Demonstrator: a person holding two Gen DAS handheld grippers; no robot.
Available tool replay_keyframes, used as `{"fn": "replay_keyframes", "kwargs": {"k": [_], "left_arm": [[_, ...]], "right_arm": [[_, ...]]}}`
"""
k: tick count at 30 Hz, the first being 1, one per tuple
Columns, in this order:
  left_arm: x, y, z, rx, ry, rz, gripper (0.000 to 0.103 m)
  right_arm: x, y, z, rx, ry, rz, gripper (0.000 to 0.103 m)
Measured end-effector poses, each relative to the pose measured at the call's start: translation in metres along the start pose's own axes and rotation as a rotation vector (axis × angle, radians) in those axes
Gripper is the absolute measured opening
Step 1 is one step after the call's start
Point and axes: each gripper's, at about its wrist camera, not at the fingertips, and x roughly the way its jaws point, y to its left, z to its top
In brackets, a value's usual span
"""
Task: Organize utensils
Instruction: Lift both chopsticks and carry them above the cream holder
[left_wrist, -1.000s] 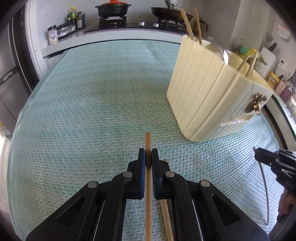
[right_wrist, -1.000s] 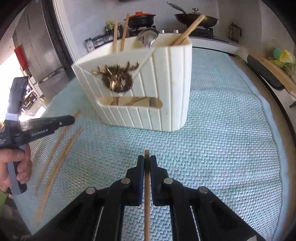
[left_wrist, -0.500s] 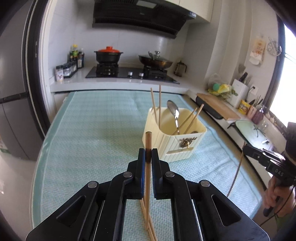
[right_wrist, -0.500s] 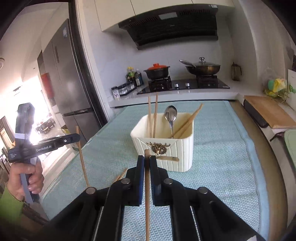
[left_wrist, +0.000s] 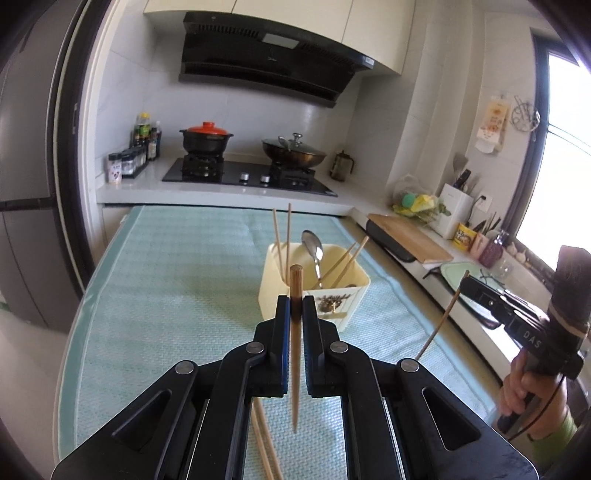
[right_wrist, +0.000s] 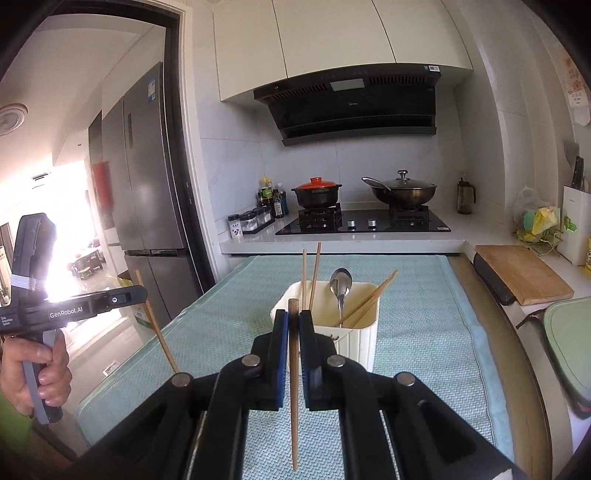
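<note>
A cream utensil holder (left_wrist: 280, 291) (right_wrist: 364, 343) stands on the teal mat, holding several chopsticks and a metal spoon (left_wrist: 313, 248) (right_wrist: 340, 286). My left gripper (left_wrist: 295, 306) is shut on a wooden chopstick (left_wrist: 294, 354), held upright above the mat in front of the holder. My right gripper (right_wrist: 293, 321) is shut on another chopstick (right_wrist: 294, 387), also upright and raised before the holder. Each gripper shows in the other's view with its chopstick hanging down: the right gripper (left_wrist: 466, 281) and the left gripper (right_wrist: 142, 293). Loose chopsticks (left_wrist: 264, 446) lie on the mat under the left gripper.
The teal mat (left_wrist: 177, 280) covers the table. Behind it is a stove with a red-lidded pot (left_wrist: 207, 139) and a wok (left_wrist: 293, 153). A cutting board (left_wrist: 410, 238) lies on the right counter. A fridge (right_wrist: 147, 206) stands at left.
Both grippers have risen high above the mat with their chopsticks and pulled back; the holder now looks smaller and farther away.
</note>
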Motion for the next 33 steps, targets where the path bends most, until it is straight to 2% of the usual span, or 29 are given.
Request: {"fn": "replay_keyframes", "kwargs": {"k": [10, 17, 25, 30, 33], "left_arm": [[0.002, -0.012, 0.008, 0.016, -0.012, -0.038, 0.004], [0.002, -0.02, 0.035, 0.034, -0.041, -0.077, 0.004], [0.004, -0.028, 0.096, 0.066, -0.129, -0.067, 0.004], [0.035, -0.031, 0.132, 0.07, -0.15, -0.015, 0.004], [0.062, -0.029, 0.142, 0.056, -0.135, 0.002, 0.004]], "right_arm": [[-0.006, 0.0, 0.006, -0.015, -0.017, -0.008, 0.006], [-0.003, -0.003, 0.019, -0.036, -0.03, -0.02, 0.006], [0.003, -0.007, 0.08, -0.11, -0.128, -0.054, 0.006], [0.023, -0.01, 0.122, -0.128, -0.191, -0.071, 0.006], [0.042, -0.012, 0.137, -0.139, -0.224, -0.071, 0.006]]}}
